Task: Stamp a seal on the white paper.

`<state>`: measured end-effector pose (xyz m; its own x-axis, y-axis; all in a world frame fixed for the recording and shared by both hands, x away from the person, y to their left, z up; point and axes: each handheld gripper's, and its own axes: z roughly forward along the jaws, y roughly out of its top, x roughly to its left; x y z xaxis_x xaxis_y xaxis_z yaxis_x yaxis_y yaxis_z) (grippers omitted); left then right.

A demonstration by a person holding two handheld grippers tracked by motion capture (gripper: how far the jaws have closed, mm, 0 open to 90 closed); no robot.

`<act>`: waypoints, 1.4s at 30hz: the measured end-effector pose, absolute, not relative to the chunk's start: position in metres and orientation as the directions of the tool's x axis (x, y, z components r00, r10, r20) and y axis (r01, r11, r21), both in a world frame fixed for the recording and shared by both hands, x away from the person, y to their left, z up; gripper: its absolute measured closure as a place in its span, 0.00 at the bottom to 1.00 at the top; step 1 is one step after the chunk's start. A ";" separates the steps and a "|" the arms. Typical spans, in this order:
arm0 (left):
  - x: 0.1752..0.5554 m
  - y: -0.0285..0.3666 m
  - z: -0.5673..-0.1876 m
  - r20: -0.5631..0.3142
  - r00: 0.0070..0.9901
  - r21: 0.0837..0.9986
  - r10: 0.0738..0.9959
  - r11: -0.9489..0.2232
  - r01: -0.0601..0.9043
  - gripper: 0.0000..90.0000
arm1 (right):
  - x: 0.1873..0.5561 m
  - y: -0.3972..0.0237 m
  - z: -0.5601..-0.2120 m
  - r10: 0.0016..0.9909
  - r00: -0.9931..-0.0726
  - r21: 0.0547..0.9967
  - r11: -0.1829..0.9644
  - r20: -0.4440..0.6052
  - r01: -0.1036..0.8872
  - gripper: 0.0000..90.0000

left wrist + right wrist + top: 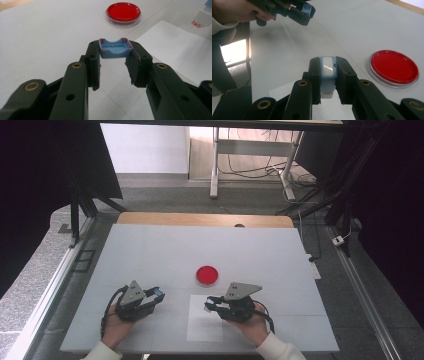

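- The white surface [150, 255] holds a round clear petri dish [207, 275] with a red inside. It sits near the middle of the surface.
- A white sheet of paper [205, 325] lies flat on the surface, at 6 o'clock from the dish and near it.
- The left tool [159, 294] is held in the person's left hand [117, 322], at 8 o'clock from the dish. It is apart from the dish.
- In the left gripper view, the left tool [115, 53] grips a small light blue cap [115, 48] at its very tips. The cap looks like a little square tray with a pink edge, and its hollow side faces up.
- The left tool's jaws stand wide, one on each side of the cap, and press on it.
- The right tool [208, 305] is held in the person's right hand [252, 325], at 5 o'clock from the dish. It hangs over the top part of the paper.
- In the right gripper view, the right tool [328, 68] is clenched on a small light blue and white piece [328, 72]. The piece stands upright between the jaws, and its white end pokes out at the bottom.
- In that view the dish [395, 67] lies at 3 o'clock from the jaws, flat on the surface.
- The two tools are apart and point toward each other.
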<state>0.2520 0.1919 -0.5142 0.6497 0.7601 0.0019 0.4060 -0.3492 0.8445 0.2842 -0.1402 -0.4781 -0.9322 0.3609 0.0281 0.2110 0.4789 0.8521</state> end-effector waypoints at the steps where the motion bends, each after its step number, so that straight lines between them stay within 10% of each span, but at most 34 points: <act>1: 0.252 0.192 -0.514 0.002 0.650 0.844 0.760 -0.350 0.406 0.71 | 0.284 -0.140 -0.479 0.359 -0.933 0.848 0.487 0.026 0.210 0.83; 42: 0.252 0.190 -0.515 0.004 0.654 0.842 0.756 -0.355 0.406 0.71 | 0.287 -0.127 -0.508 0.356 -0.935 0.800 0.564 -0.013 0.203 0.83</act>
<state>0.2517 0.1904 -0.5146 0.6540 0.7565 0.0039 0.4059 -0.3552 0.8420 0.2872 -0.1271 -0.5078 -0.9345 0.3557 -0.0134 0.2032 0.5642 0.8002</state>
